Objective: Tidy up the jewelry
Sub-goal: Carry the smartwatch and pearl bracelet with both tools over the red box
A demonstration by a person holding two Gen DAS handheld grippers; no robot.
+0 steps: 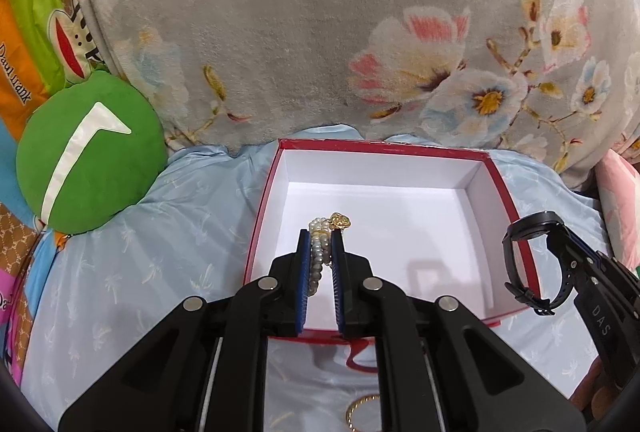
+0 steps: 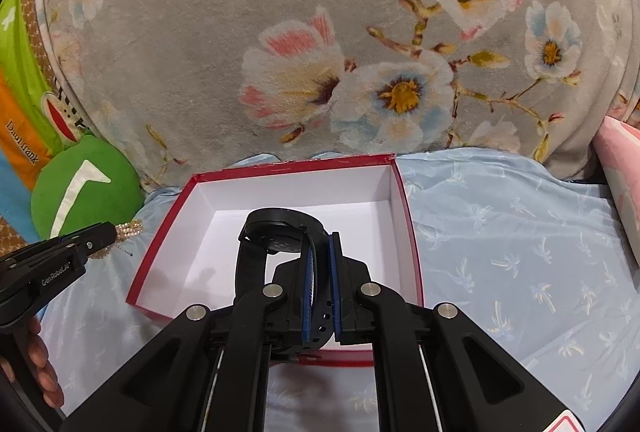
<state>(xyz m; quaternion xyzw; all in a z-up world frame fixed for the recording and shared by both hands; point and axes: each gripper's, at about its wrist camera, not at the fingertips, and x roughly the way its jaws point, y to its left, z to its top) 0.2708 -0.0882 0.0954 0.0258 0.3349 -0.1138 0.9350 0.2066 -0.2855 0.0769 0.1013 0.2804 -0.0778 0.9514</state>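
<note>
We have two pieces in hand. The pearl bracelet (image 1: 320, 252) with its gold clasp is pinched between the narrow jaws of the left tool (image 1: 321, 236), held above the open red box (image 1: 516, 200), whose white floor is bare. We judge it light and limp: a beaded strand that bends anywhere, slides on smooth pads, and could snag or scatter if its thread were strained. Gripping across several strands together, as now, looks the safest hold; the clasp end hangs free past the tips.

The black watch (image 2: 276, 236) sits in the right tool (image 2: 320, 244), whose jaws are closed tight on the strap, with the case out front. We expect it to be heavier, the strap springy but tough, the face the part to keep off hard edges. Holding by the strap suits it.

The left wrist view shows the watch from the side, over the box's right wall, and a gold ring-like piece (image 1: 362, 414) lying on the blue bedsheet (image 1: 120, 252) near us, which the right view does not show. The right wrist view shows the left tool to the left of the box, a hand (image 2: 44, 368) on its handle, and the green cushion (image 2: 86, 192) behind.
</note>
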